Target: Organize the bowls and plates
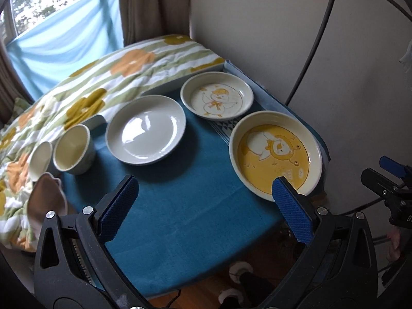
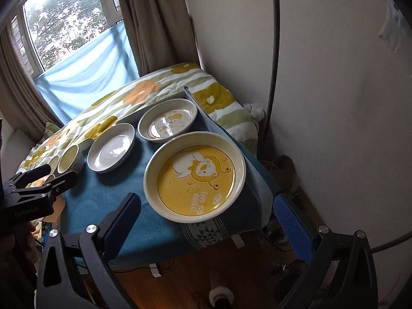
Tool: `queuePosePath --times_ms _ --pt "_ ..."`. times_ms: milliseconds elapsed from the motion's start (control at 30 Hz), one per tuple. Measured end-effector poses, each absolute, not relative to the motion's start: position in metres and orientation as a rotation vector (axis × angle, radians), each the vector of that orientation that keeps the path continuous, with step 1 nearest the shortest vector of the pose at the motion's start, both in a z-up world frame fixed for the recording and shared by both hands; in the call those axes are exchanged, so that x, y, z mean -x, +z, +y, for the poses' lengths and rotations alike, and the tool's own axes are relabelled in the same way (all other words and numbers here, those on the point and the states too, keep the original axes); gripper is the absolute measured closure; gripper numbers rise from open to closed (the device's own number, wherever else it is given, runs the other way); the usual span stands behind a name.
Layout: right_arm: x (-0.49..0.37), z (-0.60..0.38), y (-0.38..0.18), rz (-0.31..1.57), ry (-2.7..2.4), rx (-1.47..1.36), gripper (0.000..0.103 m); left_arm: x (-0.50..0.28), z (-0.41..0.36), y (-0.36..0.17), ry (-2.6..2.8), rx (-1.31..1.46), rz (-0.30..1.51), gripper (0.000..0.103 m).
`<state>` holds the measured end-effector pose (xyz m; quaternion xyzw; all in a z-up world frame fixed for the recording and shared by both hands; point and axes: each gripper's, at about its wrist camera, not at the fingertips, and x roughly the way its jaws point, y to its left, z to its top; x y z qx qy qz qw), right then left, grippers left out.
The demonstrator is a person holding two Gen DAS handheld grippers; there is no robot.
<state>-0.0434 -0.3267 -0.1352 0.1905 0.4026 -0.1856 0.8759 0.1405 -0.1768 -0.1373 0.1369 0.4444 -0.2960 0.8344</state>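
On the blue-cloth table lie a yellow bear plate at the right, a white duck plate behind it, a plain white plate in the middle, and two small bowls at the left. My left gripper is open and empty above the table's front. My right gripper is open and empty, its fingers on either side of the near rim of the yellow plate without touching it. The duck plate, white plate and a bowl show behind.
A flowered quilt lies behind and left of the table. A wall and a black cable stand at the right. The left gripper shows at the left edge of the right wrist view. Wooden floor lies below the front edge.
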Motion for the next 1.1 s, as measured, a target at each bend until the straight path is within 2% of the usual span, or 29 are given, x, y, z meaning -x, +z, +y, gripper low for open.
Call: queuePosePath --times_ms 133,200,267,333,400,500,600,700,767,800,867,900,1000,1100 --pt "0.034 -0.356 -0.171 0.869 -0.348 -0.498 0.001 -0.170 -0.202 -0.175 -0.706 -0.248 1.059 0.001" --pt "0.029 -0.369 -0.184 0.876 -0.330 -0.540 0.008 -0.184 -0.215 -0.192 -0.718 -0.243 1.103 0.004" --pt "0.020 -0.380 -0.197 0.891 -0.308 -0.570 0.015 -0.196 -0.226 -0.208 -0.733 -0.243 1.149 0.011" --pt "0.011 -0.388 -0.208 0.914 -0.297 -0.578 0.020 -0.207 -0.235 -0.223 -0.743 -0.247 1.193 0.028" --pt "0.002 -0.396 -0.219 0.937 -0.281 -0.593 0.034 -0.217 -0.245 -0.237 -0.747 -0.252 1.232 0.036" --pt "-0.011 -0.405 -0.233 0.966 -0.258 -0.601 0.041 -0.229 -0.259 -0.256 -0.759 -0.246 1.273 0.040" --pt "-0.020 -0.414 -0.243 0.981 -0.251 -0.608 0.050 -0.236 -0.270 -0.268 -0.765 -0.248 1.295 0.055" --pt "-0.023 -0.420 -0.248 0.984 -0.251 -0.613 0.056 -0.241 -0.278 -0.278 -0.772 -0.253 1.315 0.057" --pt "-0.026 -0.425 -0.252 0.987 -0.250 -0.619 0.063 -0.243 -0.281 -0.281 -0.773 -0.260 1.323 0.068" --pt "-0.027 -0.426 -0.253 0.989 -0.246 -0.622 0.070 -0.243 -0.282 -0.283 -0.775 -0.261 1.331 0.078" --pt "-0.029 -0.427 -0.253 0.994 -0.247 -0.617 0.074 -0.245 -0.285 -0.286 -0.786 -0.253 1.336 0.083" --pt "-0.030 -0.428 -0.253 0.993 -0.247 -0.614 0.081 -0.246 -0.286 -0.286 -0.793 -0.249 1.337 0.088" --pt "-0.034 -0.428 -0.253 1.001 -0.266 -0.589 0.090 -0.245 -0.291 -0.286 -0.790 -0.267 1.327 0.088" --pt "-0.036 -0.432 -0.255 1.005 -0.270 -0.589 0.092 -0.242 -0.295 -0.284 -0.783 -0.275 1.321 0.088"
